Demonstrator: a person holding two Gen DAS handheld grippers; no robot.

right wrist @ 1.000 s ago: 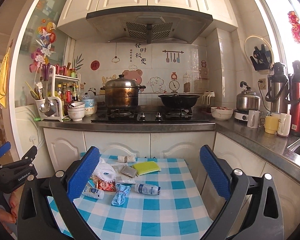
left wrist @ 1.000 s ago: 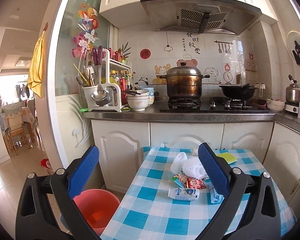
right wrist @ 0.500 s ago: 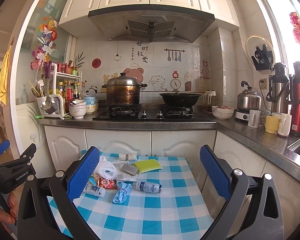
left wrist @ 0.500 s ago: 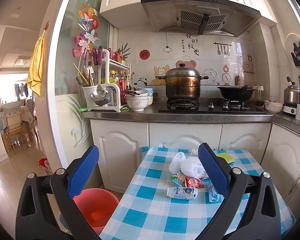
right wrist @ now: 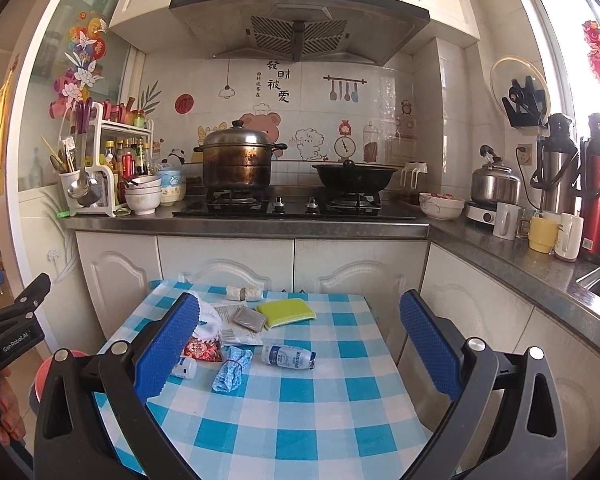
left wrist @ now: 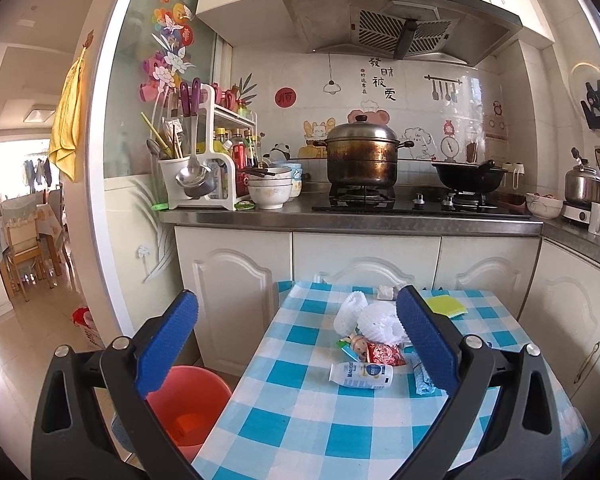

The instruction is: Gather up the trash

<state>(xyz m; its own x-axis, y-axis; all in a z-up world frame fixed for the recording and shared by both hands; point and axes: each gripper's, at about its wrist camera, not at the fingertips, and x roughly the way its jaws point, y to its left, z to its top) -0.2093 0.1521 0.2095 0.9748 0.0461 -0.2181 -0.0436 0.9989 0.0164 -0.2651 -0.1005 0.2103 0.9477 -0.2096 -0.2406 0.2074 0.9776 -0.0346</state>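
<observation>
Checked blue cloth covers the bench [right wrist: 300, 420] low in both frames. Both tools, left tool [left wrist: 296, 344] and right tool [right wrist: 300, 340], are spread wide and empty, likely readying a pick. Mid-frame, litter clusters: milk bottle [right wrist: 287, 357], red wrapper [left wrist: 385, 354]. Lower left, the orange bin [left wrist: 188, 404] waits beside the bench.

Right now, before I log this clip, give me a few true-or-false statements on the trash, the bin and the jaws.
1. Both grippers, left gripper and right gripper, have open, empty jaws. True.
2. The orange bucket stands on the checkered table. False: it is on the floor beside it.
3. Two small white bottles lie on their sides. True.
4. The yellow-green sponge is in the bucket. False: it lies on the table.
</observation>
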